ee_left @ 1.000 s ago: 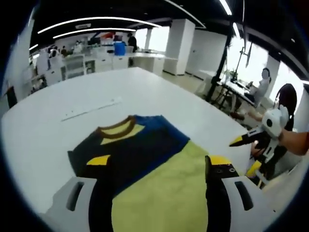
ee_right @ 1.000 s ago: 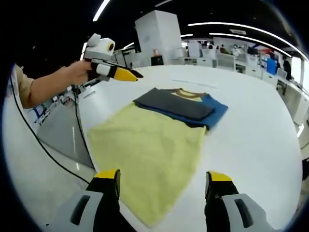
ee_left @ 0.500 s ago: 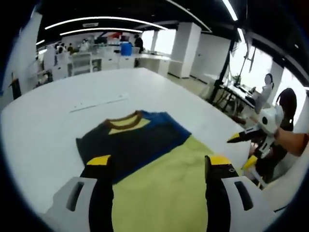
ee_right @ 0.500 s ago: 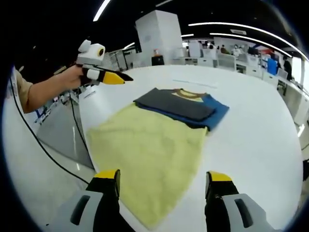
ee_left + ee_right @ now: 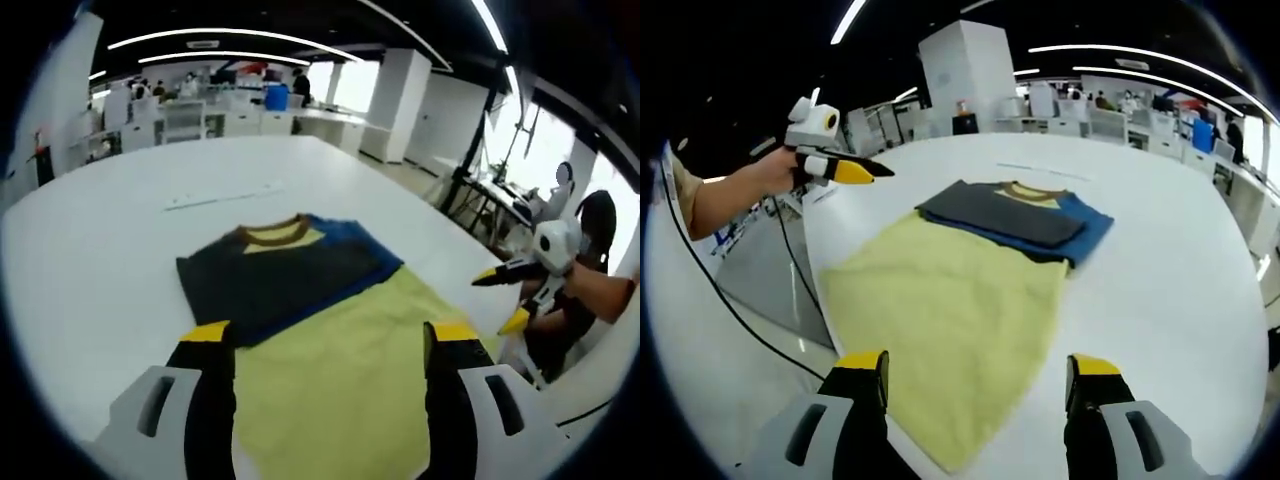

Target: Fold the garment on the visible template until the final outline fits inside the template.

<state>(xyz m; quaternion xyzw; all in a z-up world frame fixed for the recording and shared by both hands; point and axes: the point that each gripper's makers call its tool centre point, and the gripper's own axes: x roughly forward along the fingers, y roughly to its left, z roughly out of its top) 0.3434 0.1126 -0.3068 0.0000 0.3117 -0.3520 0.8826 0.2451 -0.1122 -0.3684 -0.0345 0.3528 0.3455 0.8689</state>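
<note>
Your right gripper (image 5: pixel 977 375) hangs spread and empty above the near hem; your left gripper (image 5: pixel 330 345), jaws also apart and holding nothing, hovers over the same cloth. The partly folded yellow, dark grey and blue fabric T-shirt (image 5: pixel 980 270) lies flat on the white round bench (image 5: pixel 1160 290), sleeves tucked in, probably to narrow it. I can't make out a template outline.
</note>
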